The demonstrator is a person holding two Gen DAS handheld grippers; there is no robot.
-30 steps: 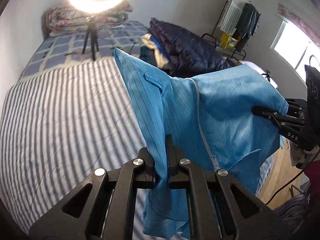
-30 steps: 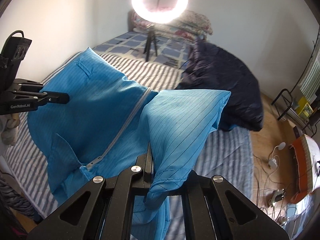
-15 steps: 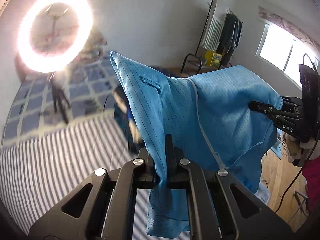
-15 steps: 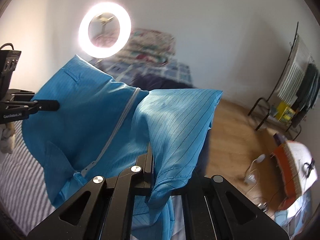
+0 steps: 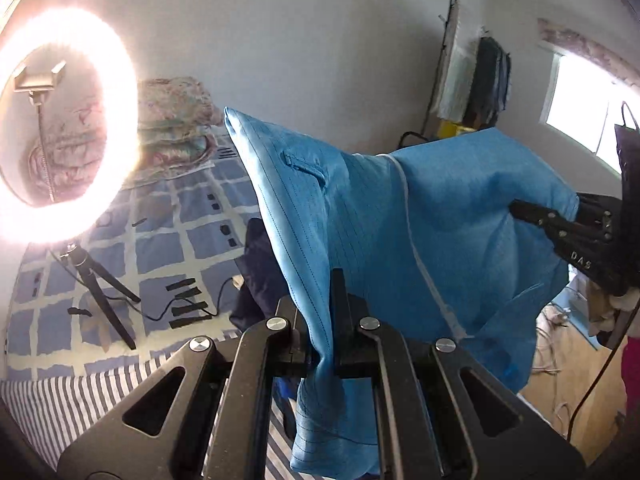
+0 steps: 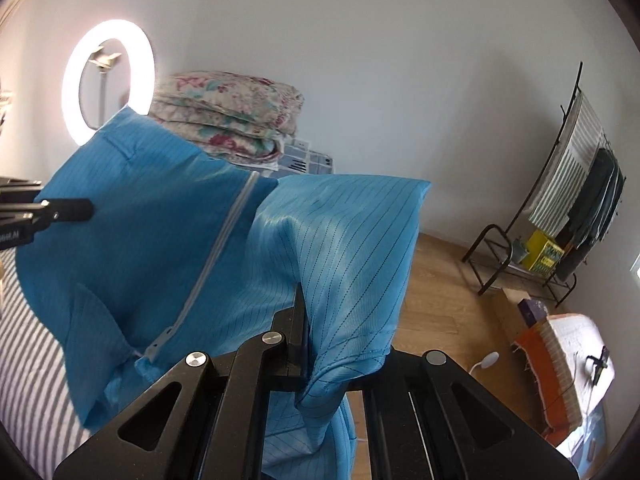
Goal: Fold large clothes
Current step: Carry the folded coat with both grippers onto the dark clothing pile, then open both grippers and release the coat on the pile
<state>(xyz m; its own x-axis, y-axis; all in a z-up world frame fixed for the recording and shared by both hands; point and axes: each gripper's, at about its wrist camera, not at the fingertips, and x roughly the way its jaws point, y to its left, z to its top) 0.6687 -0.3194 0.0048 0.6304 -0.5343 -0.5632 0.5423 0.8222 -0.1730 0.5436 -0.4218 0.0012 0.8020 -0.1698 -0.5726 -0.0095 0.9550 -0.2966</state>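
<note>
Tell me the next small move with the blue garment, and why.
Probably lower both tongs toward the grey-and-white striped bed sheet to lay it flat. The left tongs and right tongs each pinch the blue pinstriped zip-front garment, which hangs in the air between them, unfolded.

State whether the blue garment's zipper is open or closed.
Closed where visible: the grey zipper runs as one joined line down the pinstriped blue garment.

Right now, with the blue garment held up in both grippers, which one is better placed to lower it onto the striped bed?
Left, probably. The left hand-held gripper holds the garment over the bed; the right hand-held gripper is over bare floor.
</note>
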